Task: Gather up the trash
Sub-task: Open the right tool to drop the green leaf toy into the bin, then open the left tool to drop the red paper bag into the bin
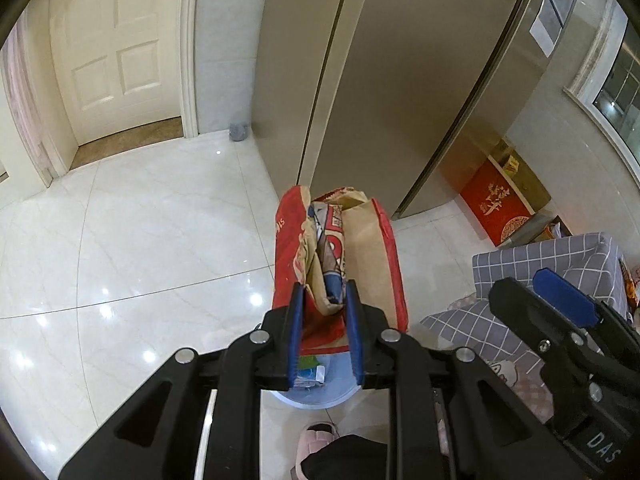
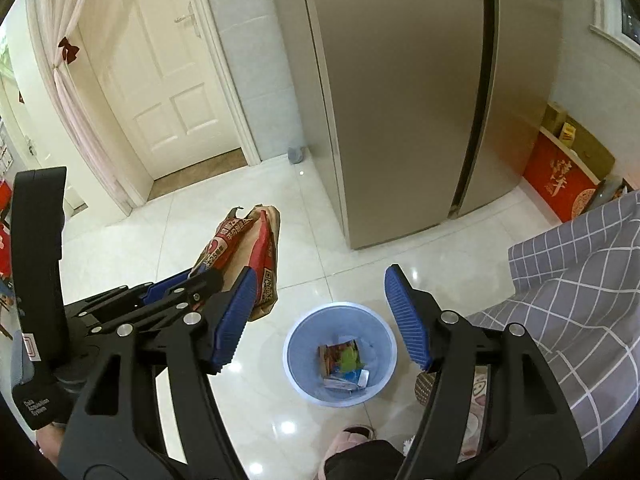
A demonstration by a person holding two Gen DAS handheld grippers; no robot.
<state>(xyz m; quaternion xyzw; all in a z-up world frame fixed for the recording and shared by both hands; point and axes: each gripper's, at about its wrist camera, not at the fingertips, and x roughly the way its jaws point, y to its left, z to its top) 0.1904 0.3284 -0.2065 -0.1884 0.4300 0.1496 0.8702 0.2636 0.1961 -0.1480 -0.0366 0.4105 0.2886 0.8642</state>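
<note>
Left gripper (image 1: 325,308) jaws clamped, right gripper (image 2: 322,316) jaws apart, seemingly empty

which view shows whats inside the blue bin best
The right wrist view: the blue bin lies open between the spread fingers, wrappers visible at its bottom. In the left wrist view the paper bag and left gripper hide most of it.

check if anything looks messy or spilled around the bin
Nothing looks spilled. The trash sits inside the blue bin, and the tiled floor around it looks clean. The crumpled red and brown paper bag is not loose; the left gripper holds it above the floor.
</note>
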